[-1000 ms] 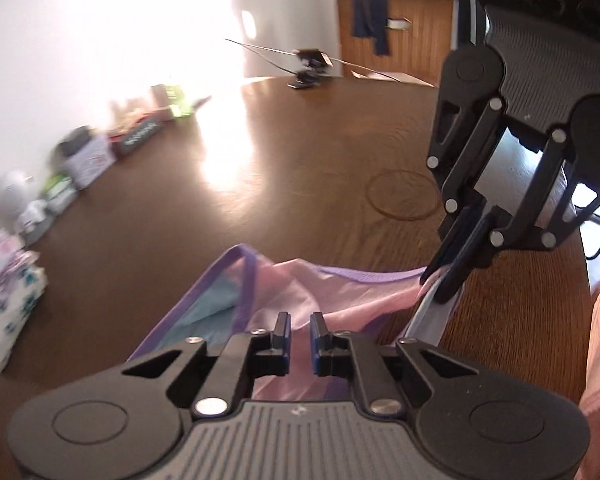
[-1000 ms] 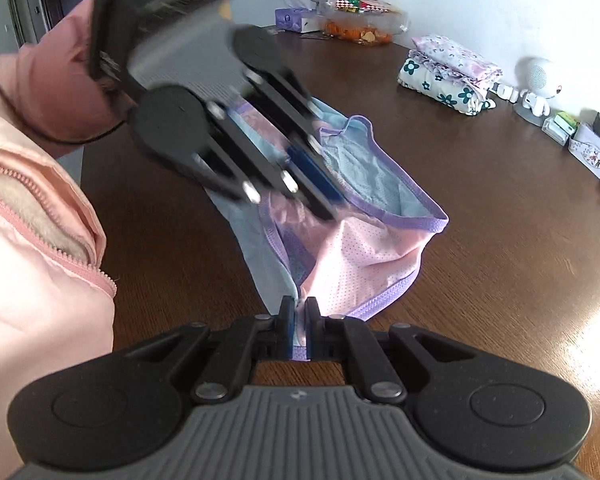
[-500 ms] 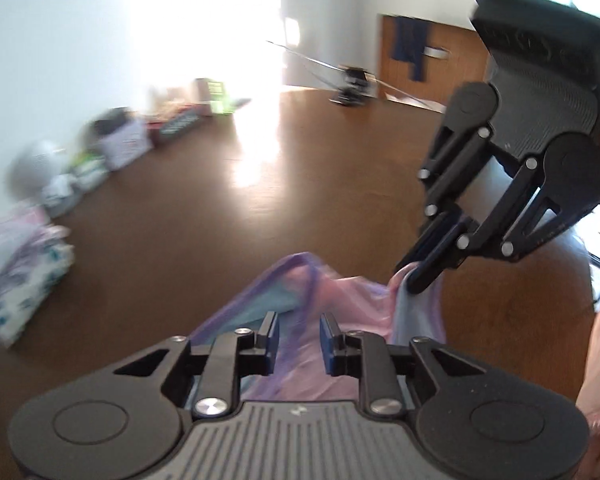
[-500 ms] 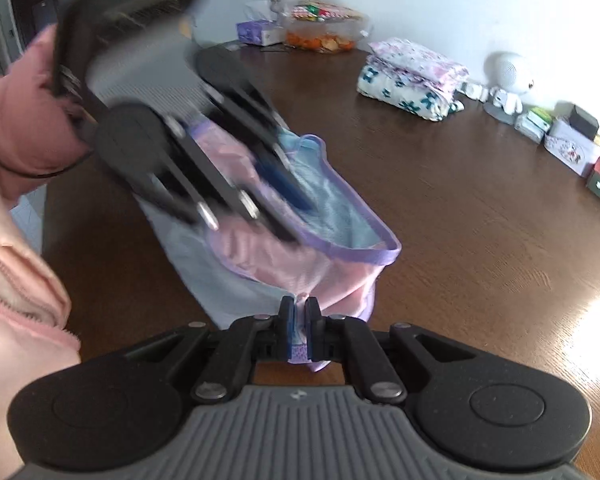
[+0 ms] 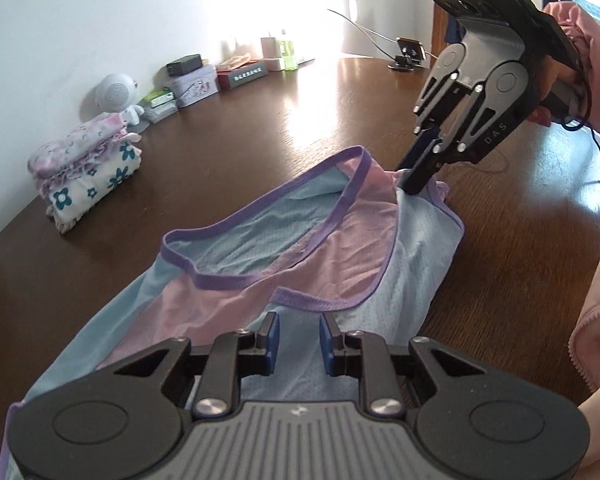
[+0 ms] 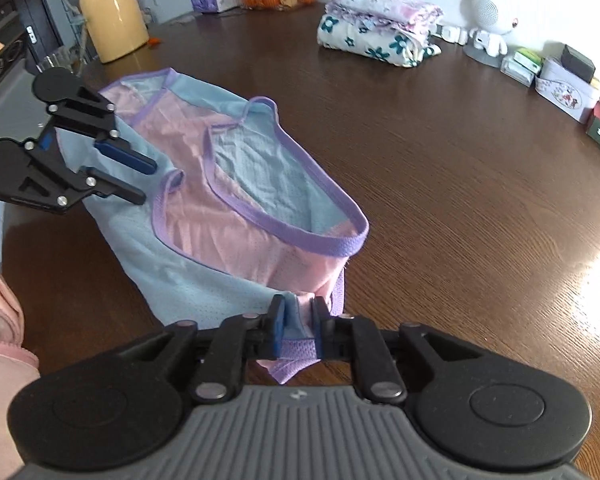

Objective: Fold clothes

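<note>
A pink and light-blue mesh top with purple trim lies spread on the brown wooden table. My left gripper hovers open over the top's light-blue part, nothing between its fingers. My right gripper pinches a bunched purple-trimmed corner of the top at the far end from the left gripper; its pads stand slightly apart with cloth filling the gap.
A folded stack of floral clothes sits by the wall, beside a white round figure and small boxes. A yellow vase stands near the table's corner. A pink sleeve holds the right gripper.
My left gripper has opened and let go of the top. The top has come down and spread flat on the table. The right gripper's pads have parted slightly but still hold cloth.
</note>
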A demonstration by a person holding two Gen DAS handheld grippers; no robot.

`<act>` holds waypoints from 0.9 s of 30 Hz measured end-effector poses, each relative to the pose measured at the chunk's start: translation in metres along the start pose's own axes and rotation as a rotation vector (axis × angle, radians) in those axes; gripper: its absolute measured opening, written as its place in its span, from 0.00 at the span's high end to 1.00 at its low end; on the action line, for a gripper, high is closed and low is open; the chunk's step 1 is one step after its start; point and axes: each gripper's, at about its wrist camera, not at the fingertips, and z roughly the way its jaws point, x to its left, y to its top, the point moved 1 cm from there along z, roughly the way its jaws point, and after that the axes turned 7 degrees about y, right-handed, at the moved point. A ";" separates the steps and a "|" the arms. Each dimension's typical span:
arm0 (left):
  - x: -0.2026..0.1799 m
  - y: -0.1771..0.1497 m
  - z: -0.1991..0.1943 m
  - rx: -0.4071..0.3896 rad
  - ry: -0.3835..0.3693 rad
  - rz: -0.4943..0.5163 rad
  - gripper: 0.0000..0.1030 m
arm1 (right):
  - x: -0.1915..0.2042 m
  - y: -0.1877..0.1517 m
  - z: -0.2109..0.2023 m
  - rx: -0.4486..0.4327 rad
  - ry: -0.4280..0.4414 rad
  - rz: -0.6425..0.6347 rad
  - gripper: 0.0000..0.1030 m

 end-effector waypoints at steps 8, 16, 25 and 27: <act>0.002 -0.009 -0.017 -0.066 0.043 -0.065 0.83 | 0.025 -0.004 -0.040 -0.231 0.041 0.014 0.63; -0.019 -0.014 0.004 -0.036 0.038 -0.034 0.89 | 0.070 0.001 0.025 -0.141 0.202 -0.085 0.76; 0.000 -0.031 0.004 -0.095 0.043 -0.189 0.72 | 0.050 -0.034 0.017 -0.248 0.154 0.130 0.83; 0.001 -0.033 0.004 -0.101 0.042 -0.211 0.72 | 0.049 -0.039 0.016 -0.277 0.150 0.165 0.83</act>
